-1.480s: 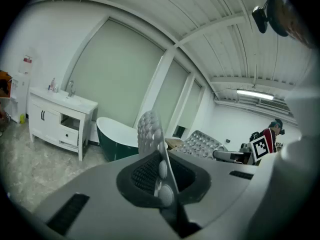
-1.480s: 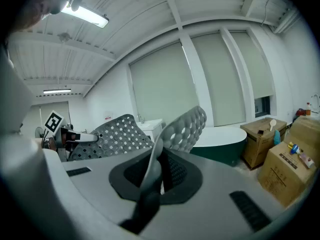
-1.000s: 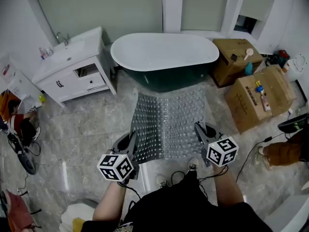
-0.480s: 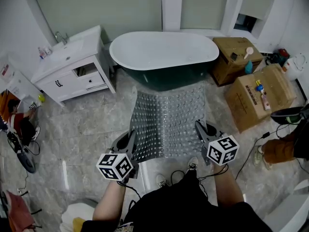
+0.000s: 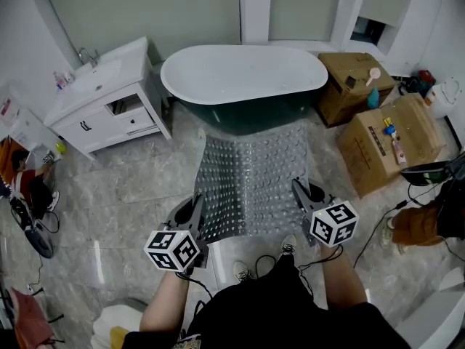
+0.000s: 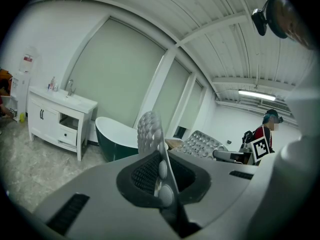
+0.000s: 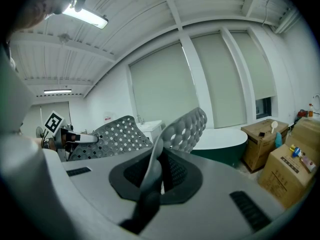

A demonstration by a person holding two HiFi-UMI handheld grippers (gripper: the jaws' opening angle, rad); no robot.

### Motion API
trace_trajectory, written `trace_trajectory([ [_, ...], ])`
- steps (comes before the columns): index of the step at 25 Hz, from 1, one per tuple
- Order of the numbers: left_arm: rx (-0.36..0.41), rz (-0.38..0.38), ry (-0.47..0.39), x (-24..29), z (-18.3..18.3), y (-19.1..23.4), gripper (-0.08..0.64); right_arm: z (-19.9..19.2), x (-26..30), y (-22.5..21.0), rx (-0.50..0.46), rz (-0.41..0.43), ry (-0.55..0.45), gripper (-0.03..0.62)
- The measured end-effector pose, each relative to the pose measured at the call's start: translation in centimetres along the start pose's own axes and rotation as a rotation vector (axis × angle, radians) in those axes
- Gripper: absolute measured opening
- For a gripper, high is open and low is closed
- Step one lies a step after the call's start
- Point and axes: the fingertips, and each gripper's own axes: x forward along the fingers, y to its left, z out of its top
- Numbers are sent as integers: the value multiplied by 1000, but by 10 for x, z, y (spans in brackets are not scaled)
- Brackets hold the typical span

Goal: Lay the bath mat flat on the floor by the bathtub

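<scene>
you hold the bath mat point(image 5: 251, 184) spread out in front of you. it is a pale sheet covered in small bumps and holes. your left gripper point(image 5: 195, 211) is clamped on its near corner at 7 o'clock. in the left gripper view the jaws press together on the mat's edge, which stands upright between them. your right gripper point(image 5: 299, 193) grips the other near corner at 5 o'clock. in the right gripper view the jaws are pinched on the mat's edge, and the sheet curls away toward 1 o'clock.

from the head view the mat runs from the two grippers toward 12 o'clock, and its far edge ends just beside the dark side of the bathtub point(image 5: 243, 75). whether that far edge touches the floor point(image 5: 131, 187) cannot be told. the tub lies across the view at 12 o'clock, white inside and dark green outside. a white vanity cabinet point(image 5: 109, 107) with a sink stands at 10 o'clock, just left of the tub. two cardboard boxes point(image 5: 385, 147) sit at 2 o'clock, to the tub's right. your shoes point(image 5: 240, 270) show on the marbled floor under the mat's near edge.
</scene>
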Motion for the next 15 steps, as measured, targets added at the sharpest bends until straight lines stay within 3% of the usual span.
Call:
trace_trajectory([
  [15,-4,22,10,45,1,-24,31,10,7,-54,9,20,13,28],
])
